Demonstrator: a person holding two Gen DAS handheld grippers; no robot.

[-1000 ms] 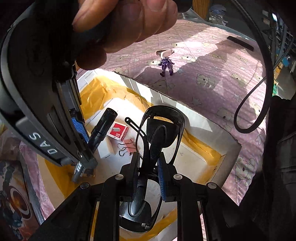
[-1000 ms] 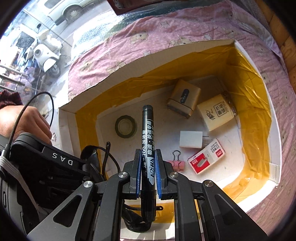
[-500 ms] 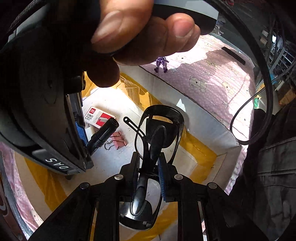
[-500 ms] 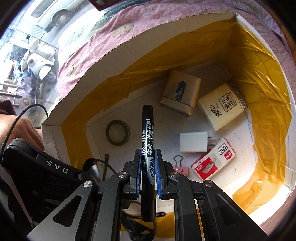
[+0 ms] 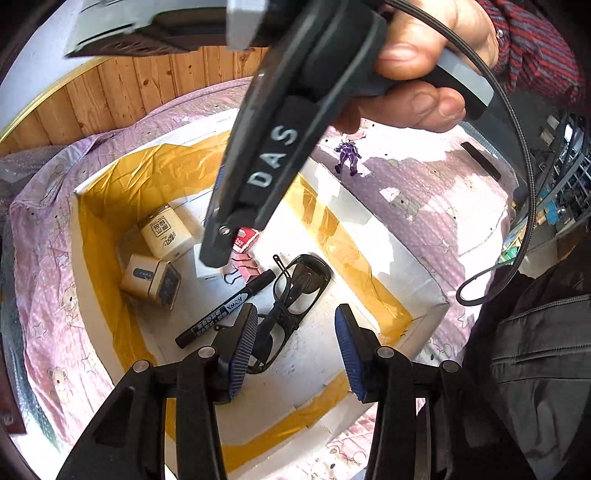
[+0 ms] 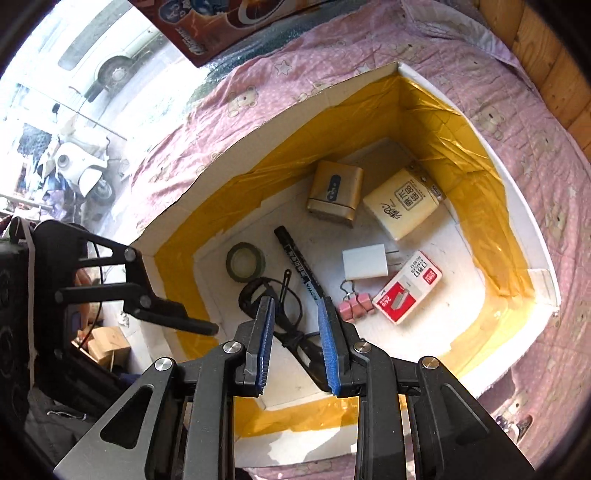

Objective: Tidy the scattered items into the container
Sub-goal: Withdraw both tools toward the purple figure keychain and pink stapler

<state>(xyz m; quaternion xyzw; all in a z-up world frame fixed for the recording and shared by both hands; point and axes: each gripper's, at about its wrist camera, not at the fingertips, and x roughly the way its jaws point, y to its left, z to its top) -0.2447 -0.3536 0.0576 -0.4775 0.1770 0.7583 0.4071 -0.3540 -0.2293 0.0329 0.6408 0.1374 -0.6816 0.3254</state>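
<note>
Left gripper (image 5: 295, 350): I read its fingers spread, empty, above the box (image 5: 369, 221).
Right gripper (image 6: 295, 347): fingers parted, holding nothing.
Marker (image 5: 225, 309): lies flat on the box floor beside the glasses (image 5: 295, 291), both delivered.
Outstanding: purple toy (image 5: 347, 157) on the bedspread (image 5: 424, 206), outside the box; I judge it next.

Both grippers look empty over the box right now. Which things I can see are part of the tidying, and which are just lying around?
Part of the job:
box
marker
glasses
tape roll
gold tin
cream packet
white plug
staples box
pink clips
purple toy figure, not yet in the box

Just lying about:
bedspread
snack bag
black cable
</note>
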